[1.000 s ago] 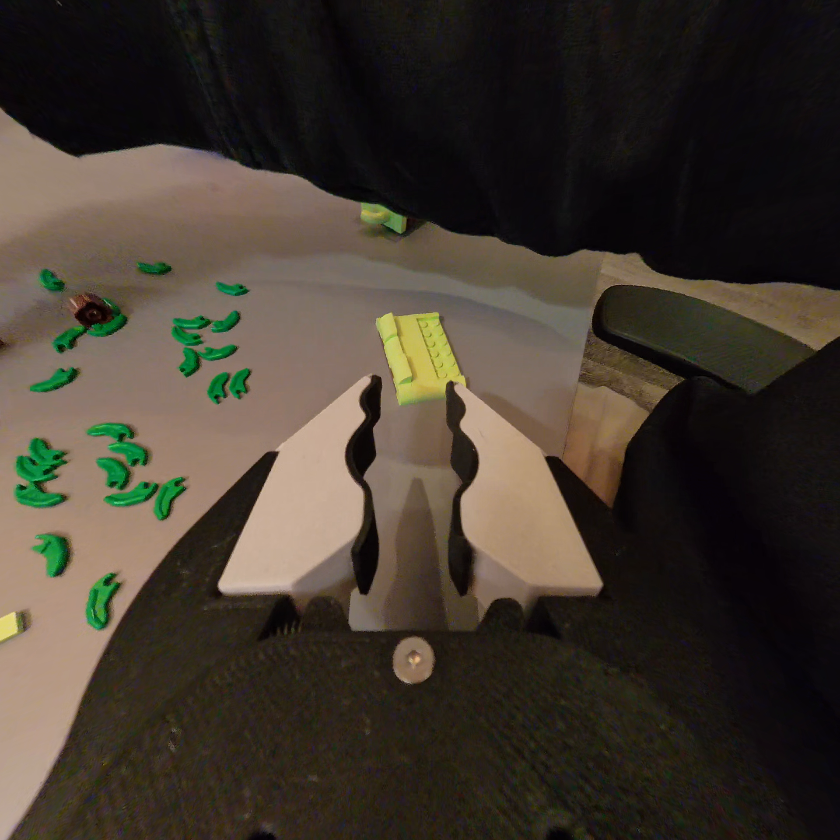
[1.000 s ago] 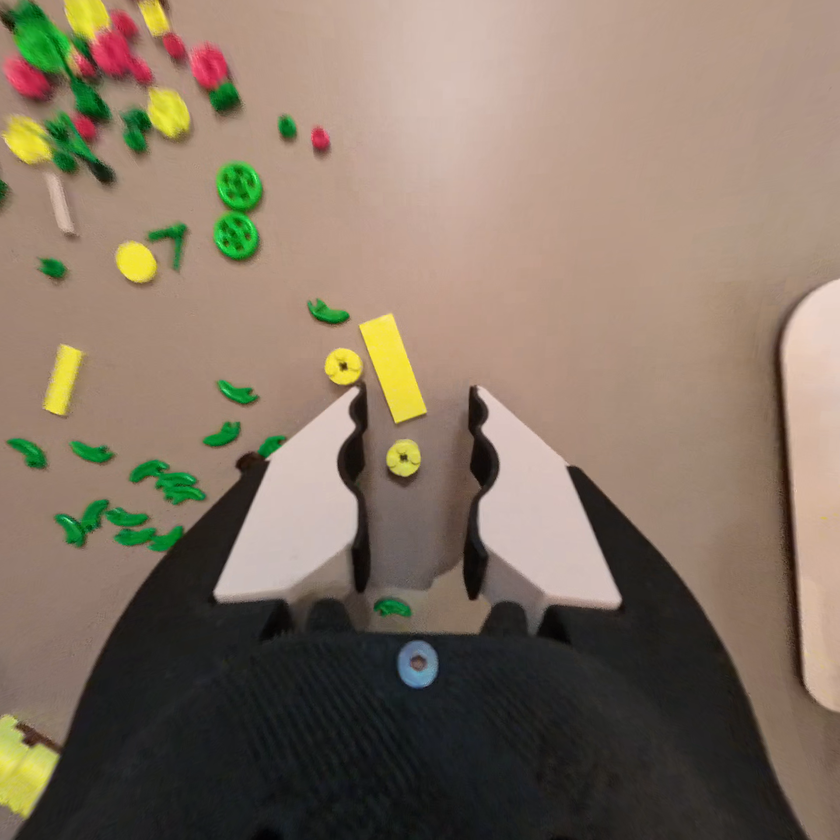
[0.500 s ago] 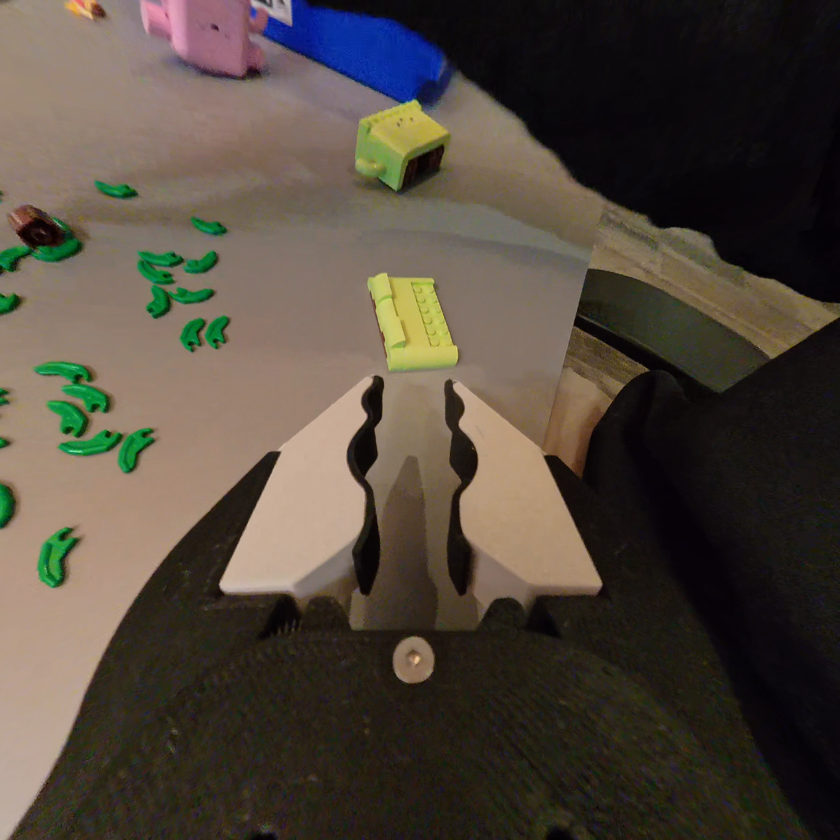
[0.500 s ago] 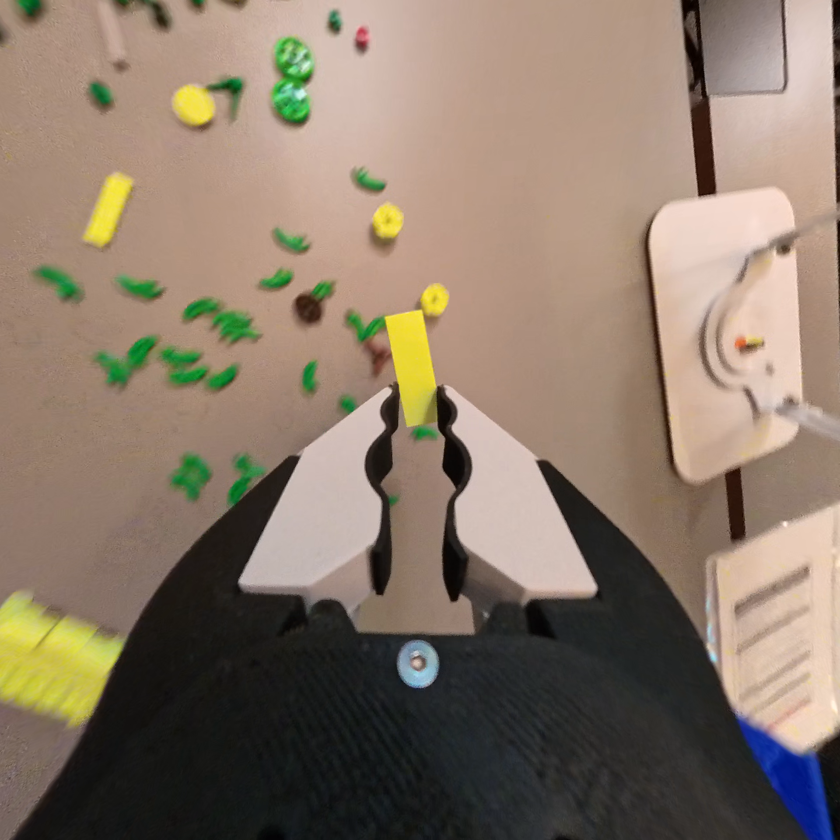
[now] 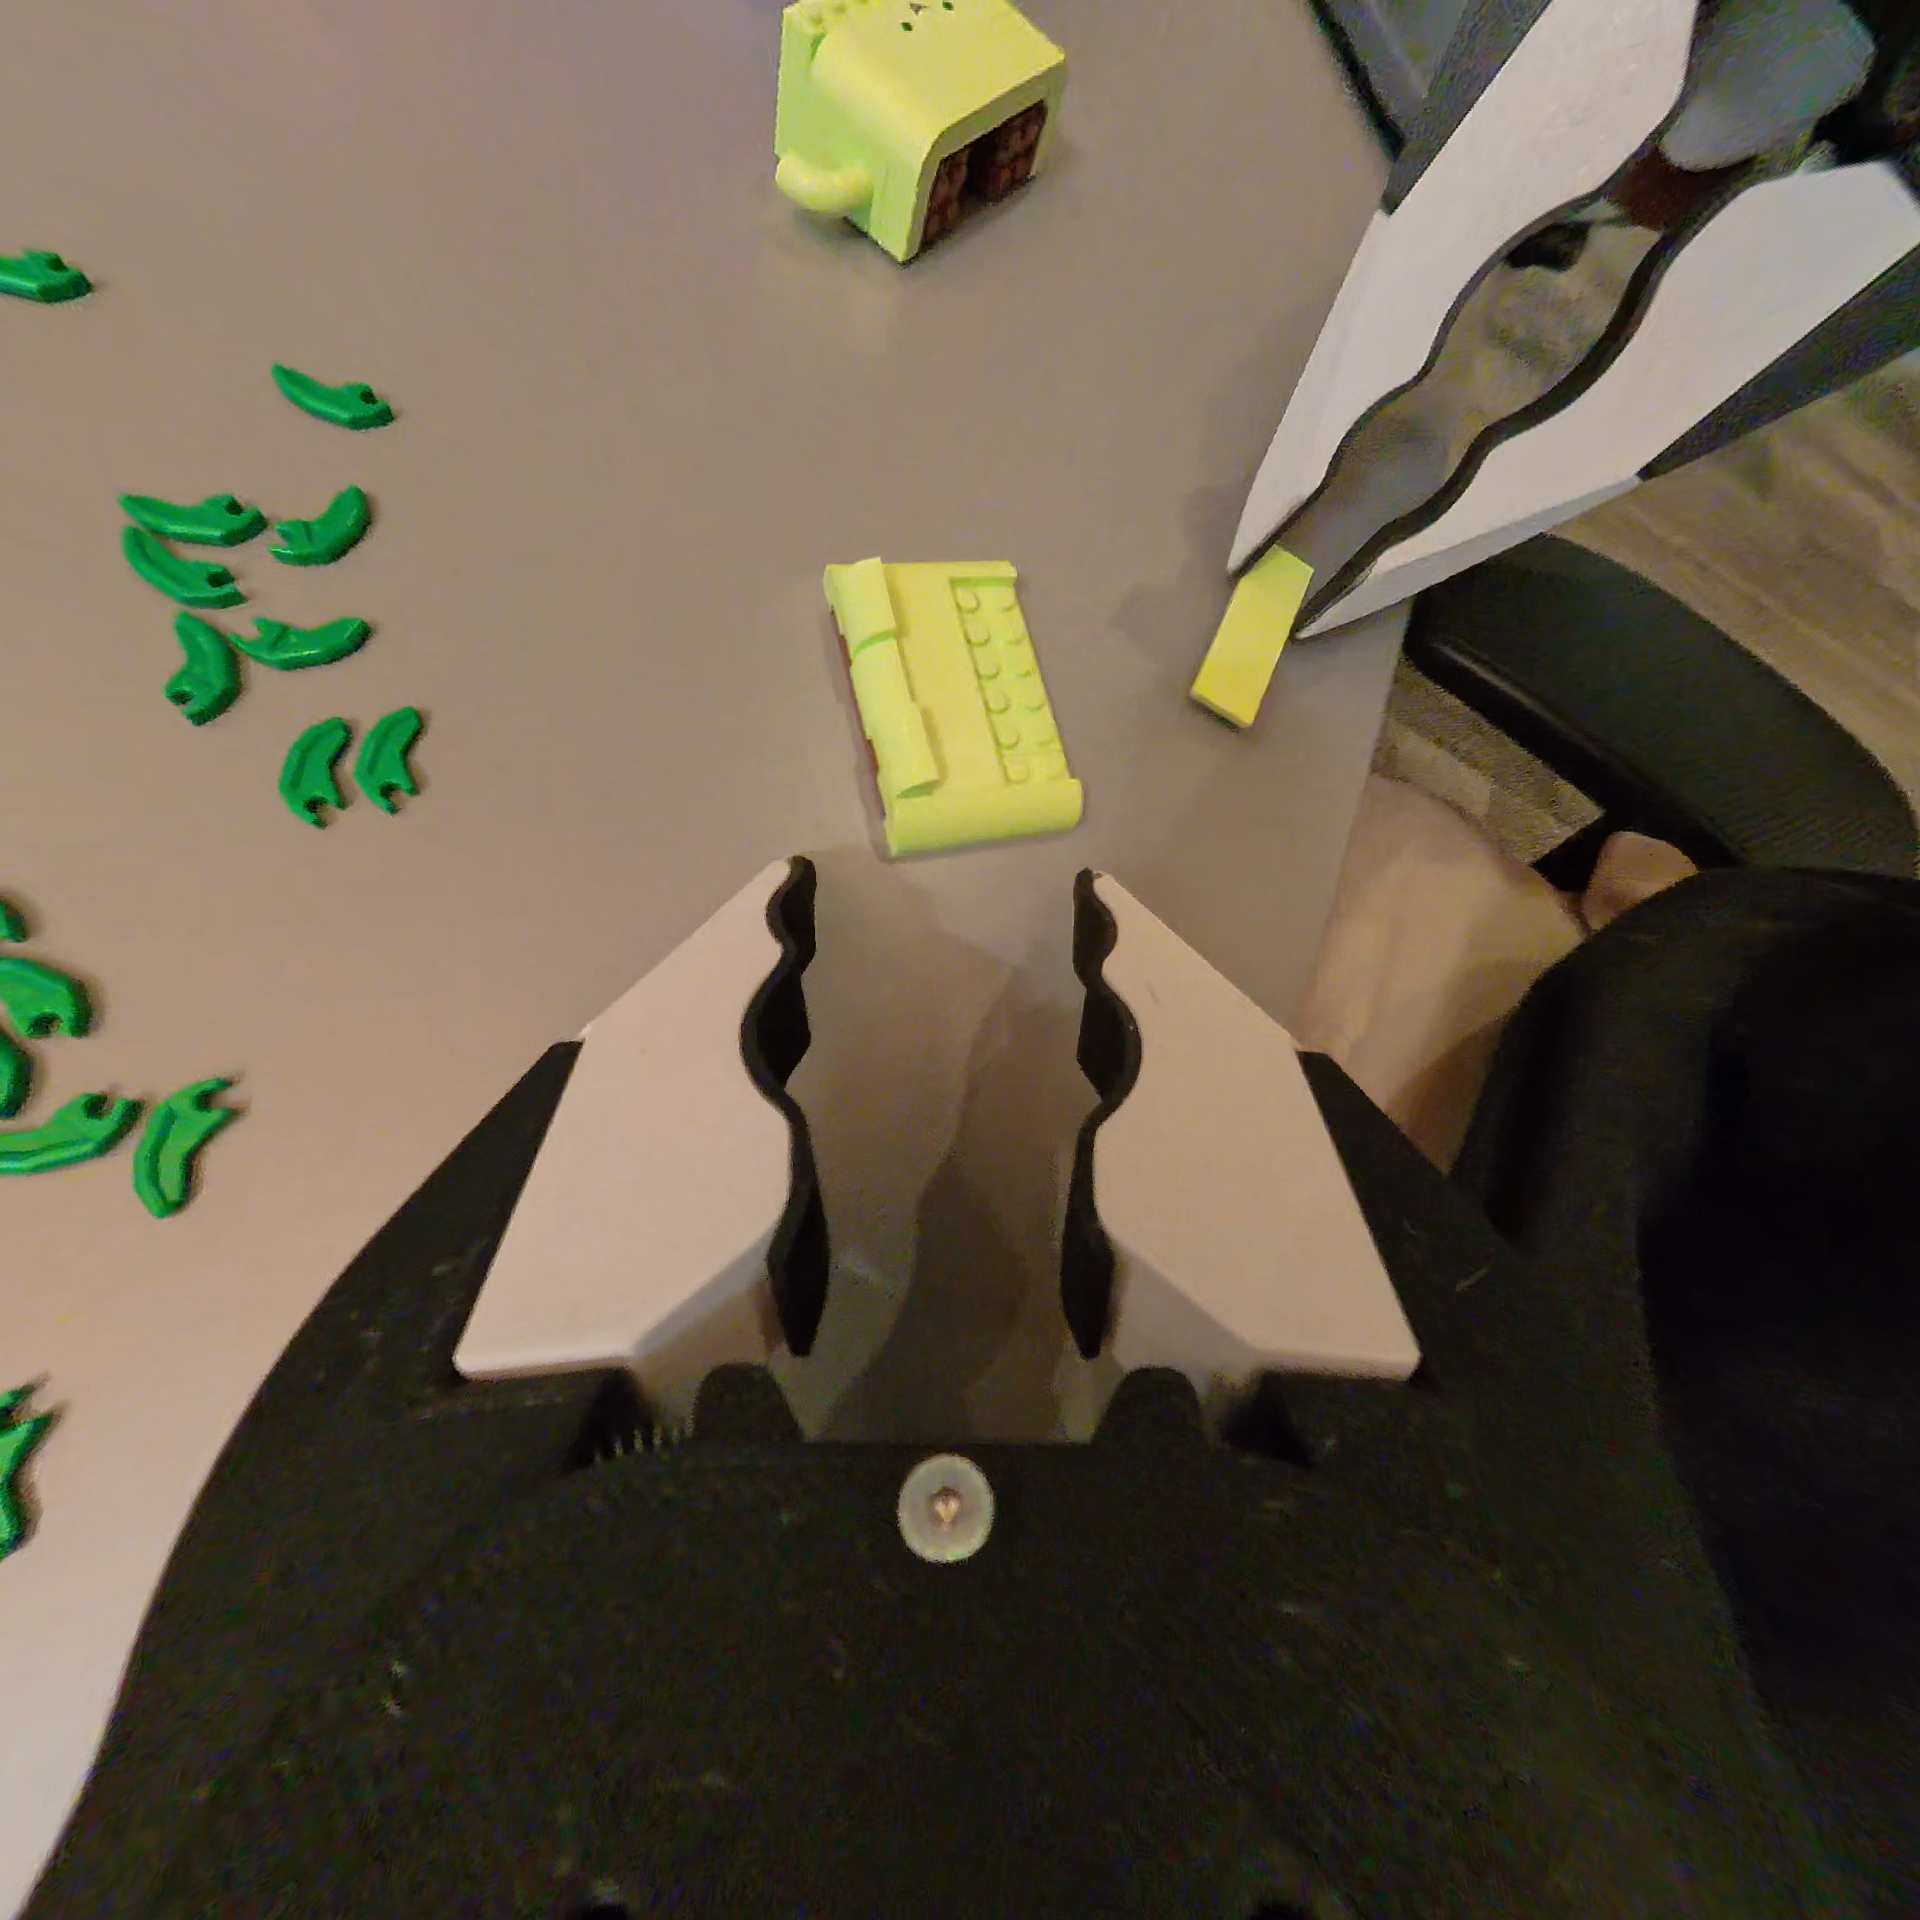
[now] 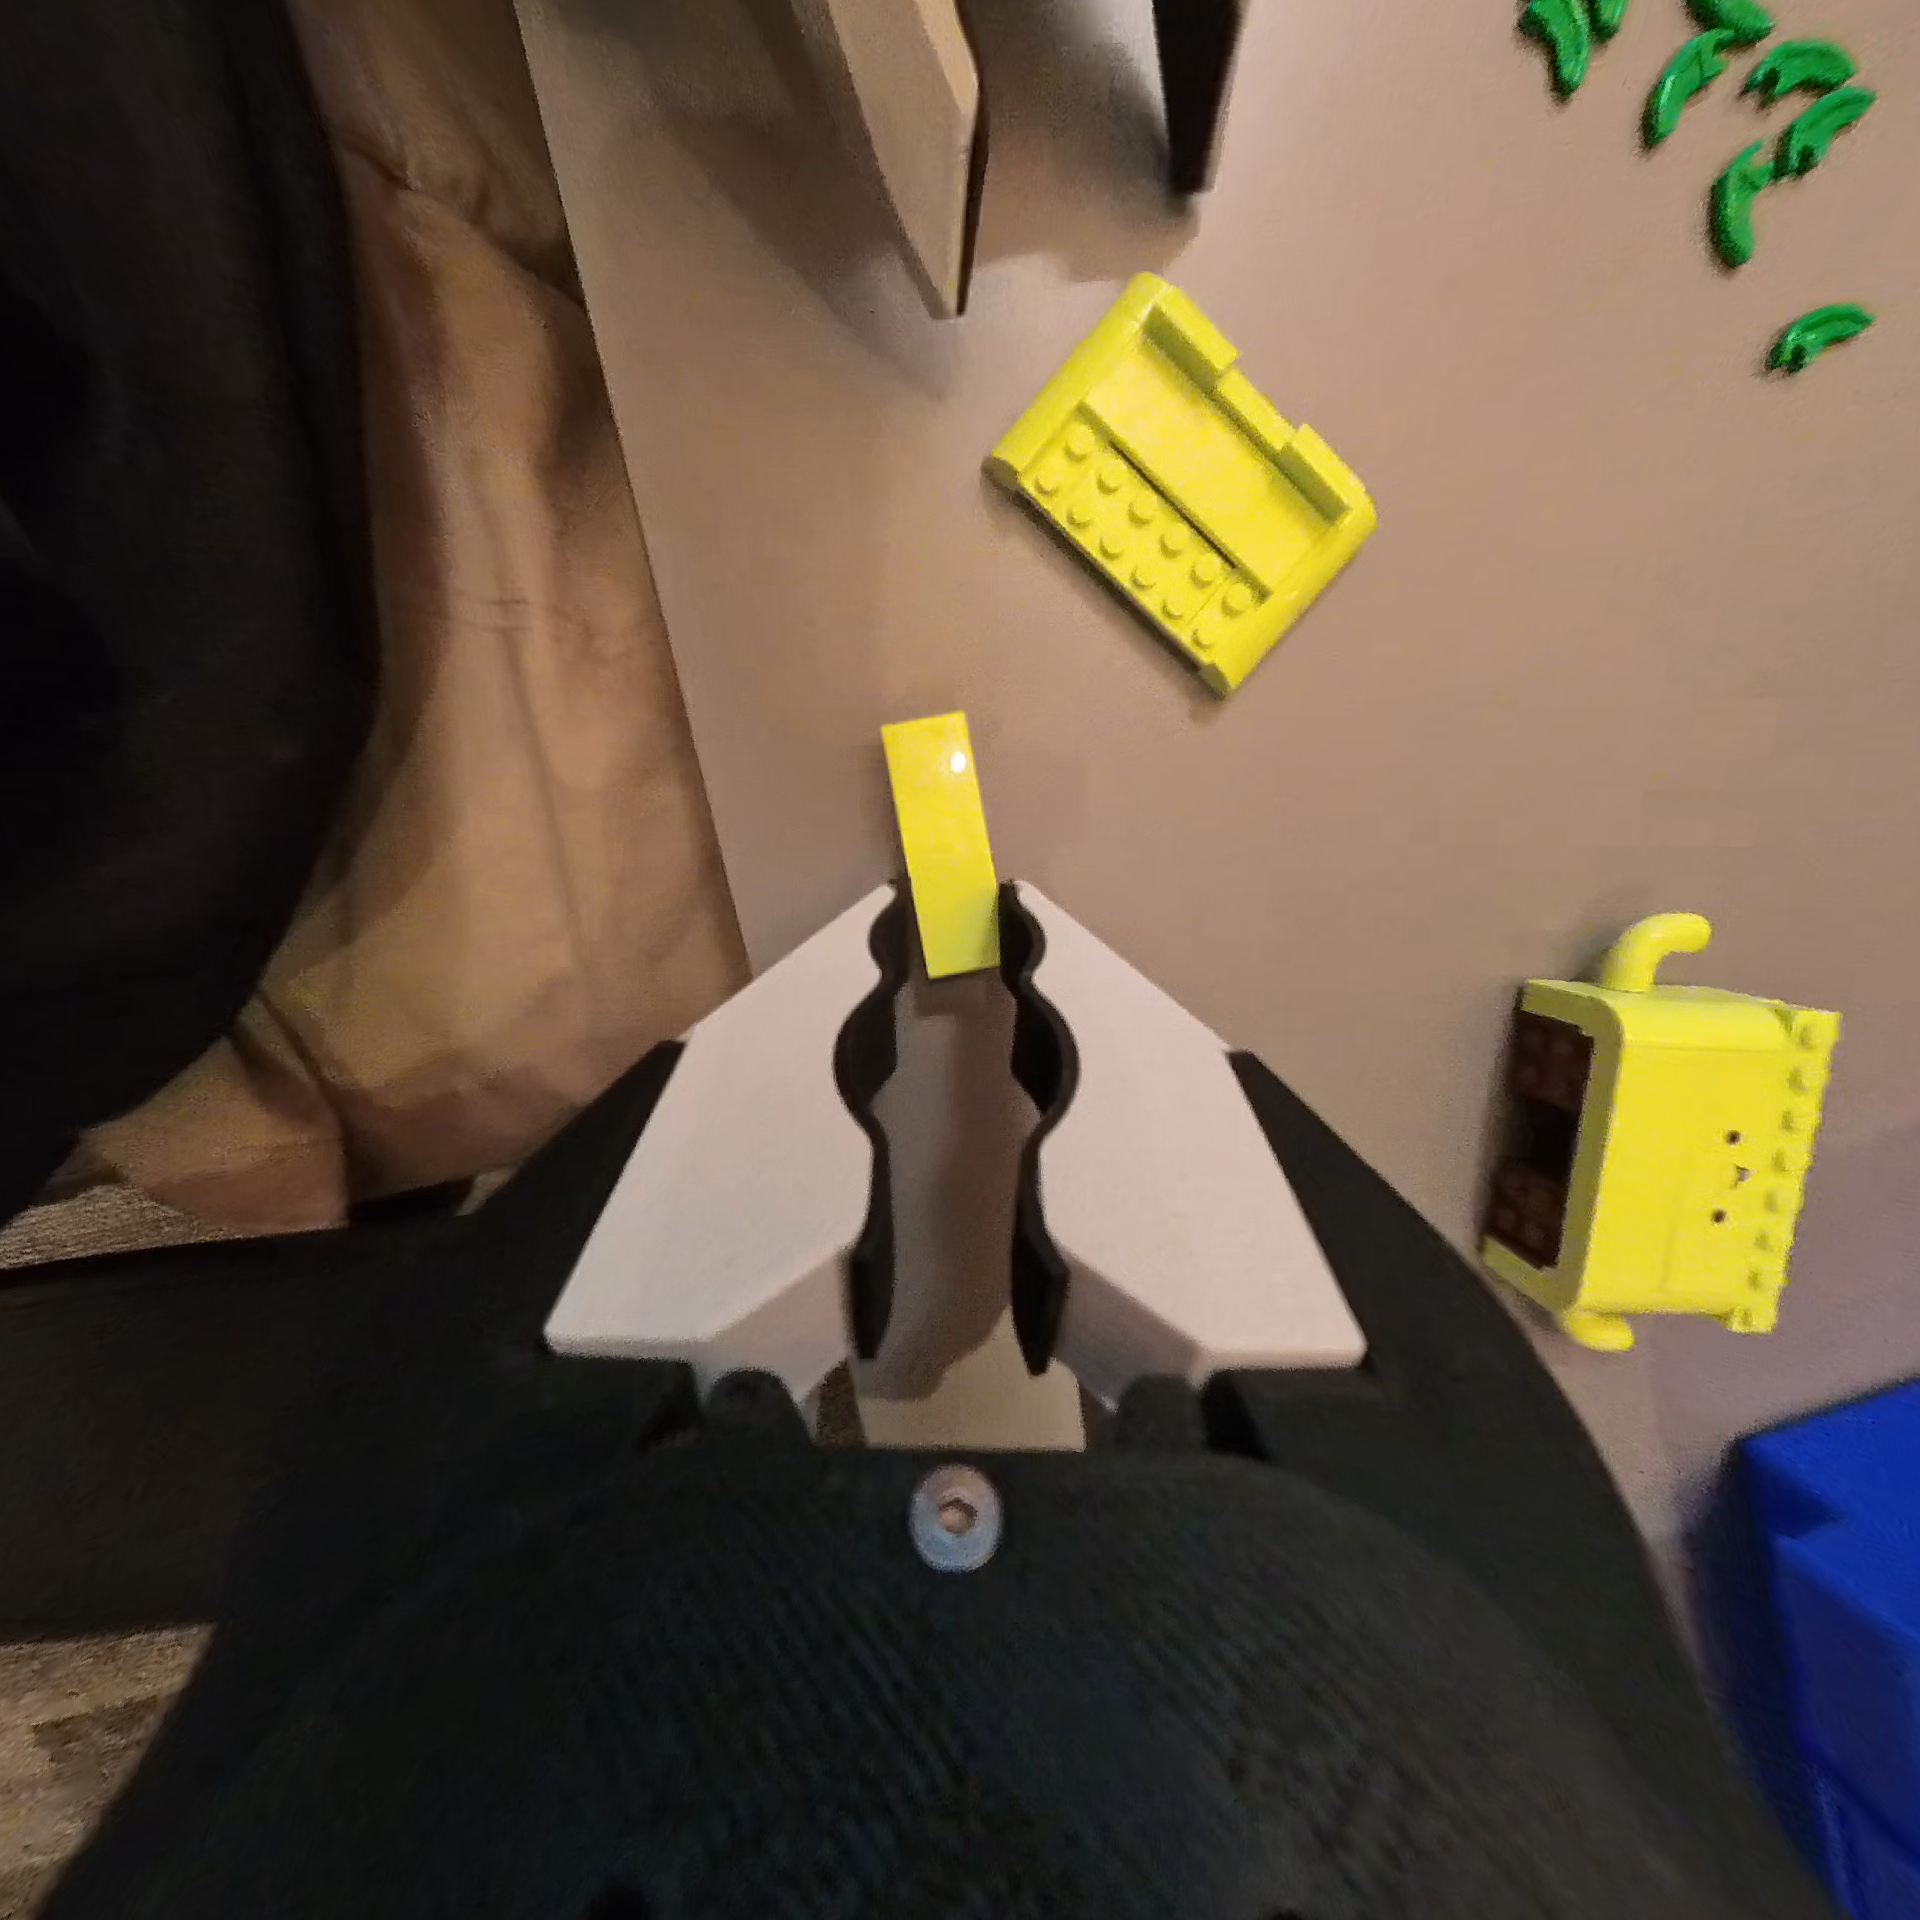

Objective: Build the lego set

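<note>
Lego build: flat lime sub-assembly (image 5: 956, 707) lies studs-up on the grey counter (image 5: 623, 416), near its edge, just ahead of the left gripper (image 5: 940, 883). Left jaws spread, holding nothing, a little short of the sub-assembly. Right gripper (image 6: 948, 909) has its jaws pinching one end of a smooth yellow tile (image 6: 940, 847); most of the tile sticks out past the fingertips. In the left wrist view the tile sits to the right of the sub-assembly, apart from it, by the counter edge; whether its far end touches the counter can't be told. Boxy lime block (image 5: 914, 114) with brown bricks inside lies farther back on its side. Green leaf pieces (image 5: 260, 613) scattered loose on the left. Blue object (image 6: 1829, 1662) at the right wrist frame edge.
</note>
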`<act>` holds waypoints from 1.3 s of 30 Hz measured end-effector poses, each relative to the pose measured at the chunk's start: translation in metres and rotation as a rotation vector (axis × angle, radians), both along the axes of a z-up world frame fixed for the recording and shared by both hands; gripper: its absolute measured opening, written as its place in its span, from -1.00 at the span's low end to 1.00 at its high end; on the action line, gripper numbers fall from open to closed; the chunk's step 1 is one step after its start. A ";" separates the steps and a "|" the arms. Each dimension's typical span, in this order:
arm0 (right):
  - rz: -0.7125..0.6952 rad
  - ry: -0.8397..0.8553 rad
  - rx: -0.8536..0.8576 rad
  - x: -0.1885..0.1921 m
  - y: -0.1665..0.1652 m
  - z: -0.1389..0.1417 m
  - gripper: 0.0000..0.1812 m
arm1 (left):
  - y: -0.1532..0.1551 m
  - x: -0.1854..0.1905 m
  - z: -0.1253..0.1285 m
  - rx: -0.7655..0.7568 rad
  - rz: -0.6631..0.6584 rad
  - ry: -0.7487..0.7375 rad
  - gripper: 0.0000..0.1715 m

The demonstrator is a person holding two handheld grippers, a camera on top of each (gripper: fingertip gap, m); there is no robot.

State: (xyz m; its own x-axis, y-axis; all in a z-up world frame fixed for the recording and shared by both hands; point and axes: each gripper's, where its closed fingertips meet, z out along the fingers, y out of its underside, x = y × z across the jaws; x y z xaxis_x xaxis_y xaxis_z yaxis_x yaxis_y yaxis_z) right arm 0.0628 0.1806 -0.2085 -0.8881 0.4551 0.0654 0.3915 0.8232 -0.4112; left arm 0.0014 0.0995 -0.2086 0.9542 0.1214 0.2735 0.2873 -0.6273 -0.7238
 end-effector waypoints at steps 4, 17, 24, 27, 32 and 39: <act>-0.030 0.059 0.033 -0.015 0.007 0.002 -0.83 | 0.000 -0.006 0.000 -0.003 0.023 0.020 -0.43; -0.678 0.108 -0.187 -0.017 0.018 0.016 -0.79 | 0.001 -0.002 0.001 0.007 -0.002 0.002 -0.43; -0.667 0.091 -0.138 -0.022 0.026 -0.004 -1.00 | 0.000 -0.003 0.005 0.033 0.006 -0.010 -0.44; -0.680 0.148 -0.112 -0.041 0.035 -0.004 -1.00 | 0.000 -0.004 0.006 0.040 0.012 -0.012 -0.44; -0.766 0.157 -0.180 -0.046 0.036 -0.001 -0.83 | 0.000 -0.004 0.005 0.035 0.013 -0.005 -0.44; -0.861 0.196 -0.206 -0.048 0.036 -0.005 -0.51 | 0.000 -0.003 0.004 0.026 0.006 0.002 -0.45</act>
